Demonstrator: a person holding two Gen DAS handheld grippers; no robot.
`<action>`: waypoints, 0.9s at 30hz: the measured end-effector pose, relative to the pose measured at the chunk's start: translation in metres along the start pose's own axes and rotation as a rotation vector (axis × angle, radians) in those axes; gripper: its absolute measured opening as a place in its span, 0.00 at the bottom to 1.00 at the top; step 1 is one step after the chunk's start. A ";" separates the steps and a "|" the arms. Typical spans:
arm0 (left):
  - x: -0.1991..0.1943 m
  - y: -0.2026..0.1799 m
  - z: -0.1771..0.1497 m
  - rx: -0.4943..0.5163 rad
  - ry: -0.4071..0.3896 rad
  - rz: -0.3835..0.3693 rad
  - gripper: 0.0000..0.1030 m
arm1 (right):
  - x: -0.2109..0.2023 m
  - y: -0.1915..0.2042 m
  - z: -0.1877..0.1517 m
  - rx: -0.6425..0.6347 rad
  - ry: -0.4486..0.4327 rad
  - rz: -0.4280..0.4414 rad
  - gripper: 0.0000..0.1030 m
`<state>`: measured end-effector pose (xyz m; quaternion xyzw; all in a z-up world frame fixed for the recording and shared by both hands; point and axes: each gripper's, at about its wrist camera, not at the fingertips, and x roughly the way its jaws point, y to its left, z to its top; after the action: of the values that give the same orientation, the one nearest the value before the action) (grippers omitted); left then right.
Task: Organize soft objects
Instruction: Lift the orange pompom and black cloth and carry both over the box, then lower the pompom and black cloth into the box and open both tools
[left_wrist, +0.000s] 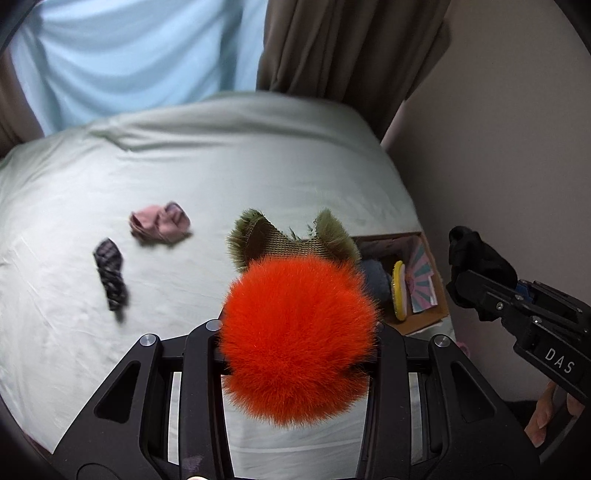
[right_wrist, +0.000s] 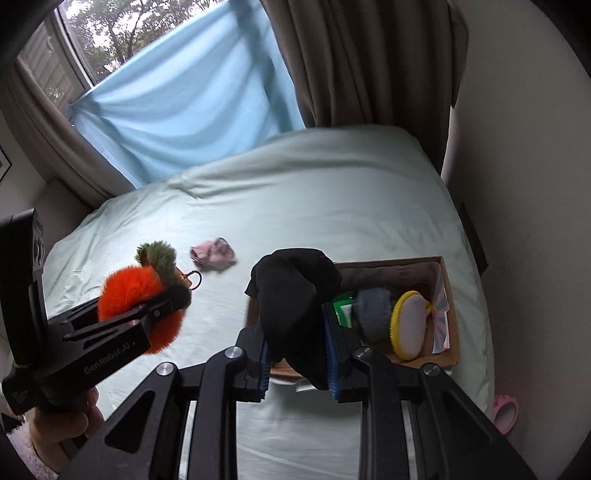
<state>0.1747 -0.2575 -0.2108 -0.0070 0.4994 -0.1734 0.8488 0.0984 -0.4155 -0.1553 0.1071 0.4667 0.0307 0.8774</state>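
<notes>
My left gripper (left_wrist: 297, 332) is shut on a fluffy orange pom-pom keychain (left_wrist: 299, 339) with green fur ears, held above the bed; it also shows in the right wrist view (right_wrist: 140, 295). My right gripper (right_wrist: 295, 354) is shut on a black cloth (right_wrist: 291, 302), held over the left end of a cardboard box (right_wrist: 448, 295); the cloth also shows in the left wrist view (left_wrist: 476, 269). A pink cloth (left_wrist: 160, 223) and a dark checked cloth (left_wrist: 110, 277) lie on the pale green bed sheet (left_wrist: 221, 166).
The box (left_wrist: 430, 269) sits at the bed's right edge and holds a grey fluffy item (right_wrist: 373, 310), a yellow-rimmed round pad (right_wrist: 410, 325) and a green packet (right_wrist: 343, 310). Brown curtains (right_wrist: 369, 62), a blue sheet (right_wrist: 184, 99) and a wall stand behind. A pink object (right_wrist: 504, 411) lies on the floor.
</notes>
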 end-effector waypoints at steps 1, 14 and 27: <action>0.010 -0.002 0.000 -0.008 0.014 0.004 0.32 | 0.009 -0.007 0.003 0.000 0.013 0.001 0.22; 0.160 -0.016 -0.004 -0.026 0.219 0.067 0.32 | 0.132 -0.075 0.017 0.039 0.182 0.025 0.22; 0.185 -0.025 -0.012 0.043 0.283 0.104 0.99 | 0.180 -0.091 0.020 0.068 0.275 0.035 0.55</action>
<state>0.2389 -0.3343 -0.3683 0.0613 0.6098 -0.1392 0.7778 0.2117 -0.4795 -0.3106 0.1394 0.5815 0.0445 0.8003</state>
